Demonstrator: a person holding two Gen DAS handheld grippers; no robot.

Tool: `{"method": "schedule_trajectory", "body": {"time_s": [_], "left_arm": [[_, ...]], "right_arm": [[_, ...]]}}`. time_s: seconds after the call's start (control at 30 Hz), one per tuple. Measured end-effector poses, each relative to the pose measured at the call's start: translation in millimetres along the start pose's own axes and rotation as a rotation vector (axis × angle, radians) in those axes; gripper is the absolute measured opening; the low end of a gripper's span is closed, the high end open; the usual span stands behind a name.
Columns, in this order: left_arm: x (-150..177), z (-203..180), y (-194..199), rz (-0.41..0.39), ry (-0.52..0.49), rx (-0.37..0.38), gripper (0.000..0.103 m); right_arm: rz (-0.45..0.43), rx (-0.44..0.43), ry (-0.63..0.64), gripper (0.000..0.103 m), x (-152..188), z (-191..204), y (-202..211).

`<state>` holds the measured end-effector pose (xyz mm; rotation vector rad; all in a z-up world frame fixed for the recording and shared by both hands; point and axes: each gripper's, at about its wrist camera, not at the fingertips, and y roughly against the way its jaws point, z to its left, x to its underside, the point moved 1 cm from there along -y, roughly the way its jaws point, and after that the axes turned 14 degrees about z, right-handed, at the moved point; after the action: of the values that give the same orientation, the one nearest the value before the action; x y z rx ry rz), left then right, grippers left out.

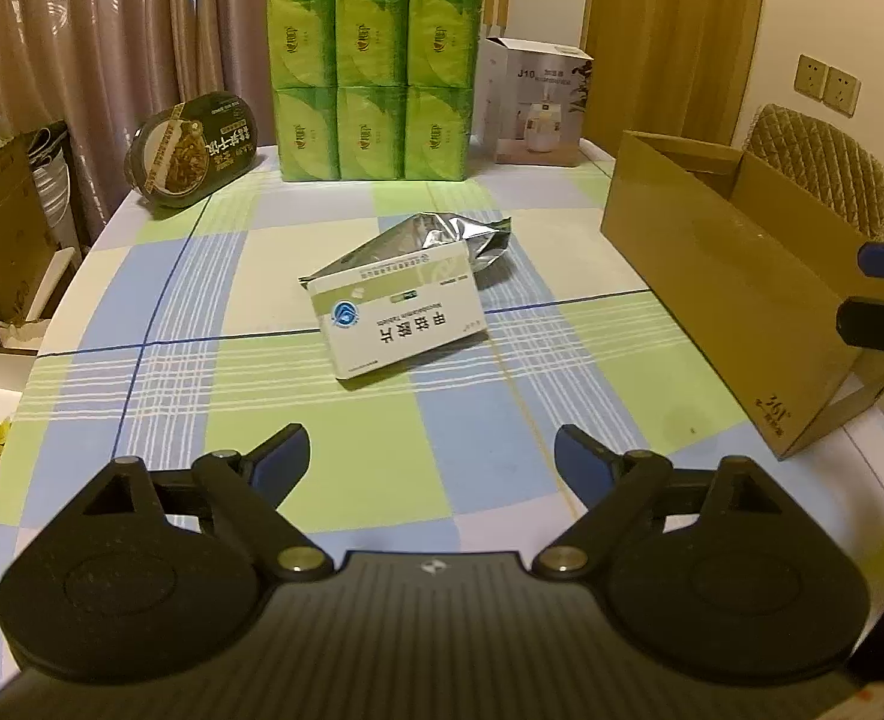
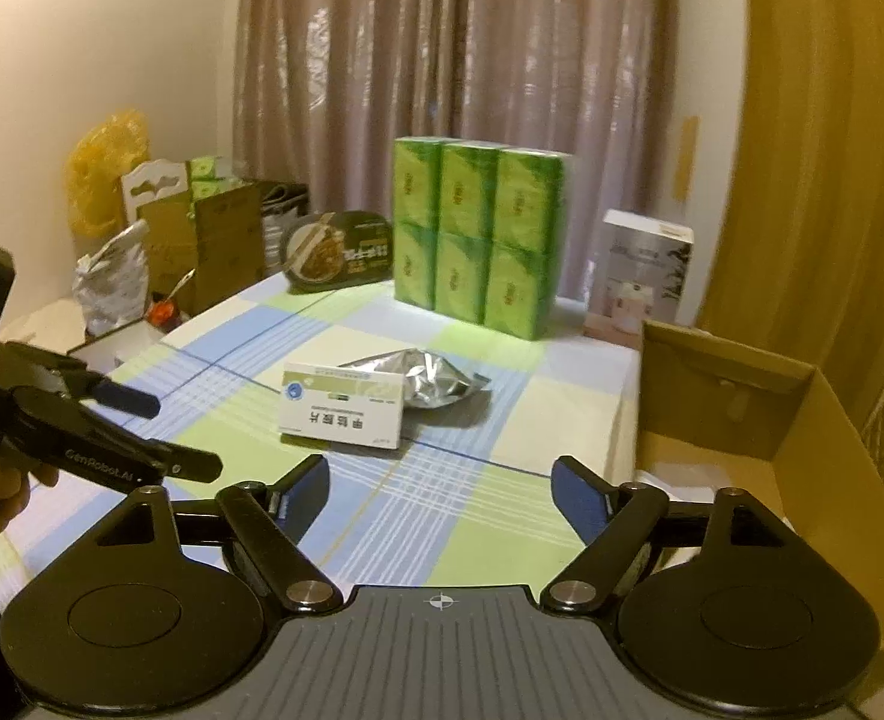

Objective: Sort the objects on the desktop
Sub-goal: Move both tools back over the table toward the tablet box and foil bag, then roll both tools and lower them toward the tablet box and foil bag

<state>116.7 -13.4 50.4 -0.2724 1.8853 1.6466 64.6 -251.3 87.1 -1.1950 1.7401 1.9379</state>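
Above the checked tablecloth (image 1: pixel 141 312), both hand-held grippers, left (image 1: pixel 432 459) and right (image 2: pixel 440 489), gape empty near the medicine box (image 1: pixel 396 315).

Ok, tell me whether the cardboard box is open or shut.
Open. The cardboard box has no lid over its top; its inner walls show in the right wrist view. Contents cannot be told.

we've got the medicine box (image 1: pixel 398 317) mid-table, leaning on the foil pouch (image 1: pixel 435 240) behind it. tissue packs (image 1: pixel 374 83) stand at the far edge, food bowl (image 1: pixel 192 149) to their left, cardboard box (image 1: pixel 736 276) off right.
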Motion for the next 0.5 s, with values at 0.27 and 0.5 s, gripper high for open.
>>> {"method": "schedule_trajectory", "body": {"time_s": [0.27,0.5], "left_arm": [[-9,12,-16,0.008,-0.063,-0.029,0.088],[-23,19,-36,0.014,-0.199,-0.101,0.088]], "right_arm": [[0.016,-0.012,0.143,0.086,-22,16,-27],[0.074,-0.023,0.231,0.088,-41,20,-66]]}}
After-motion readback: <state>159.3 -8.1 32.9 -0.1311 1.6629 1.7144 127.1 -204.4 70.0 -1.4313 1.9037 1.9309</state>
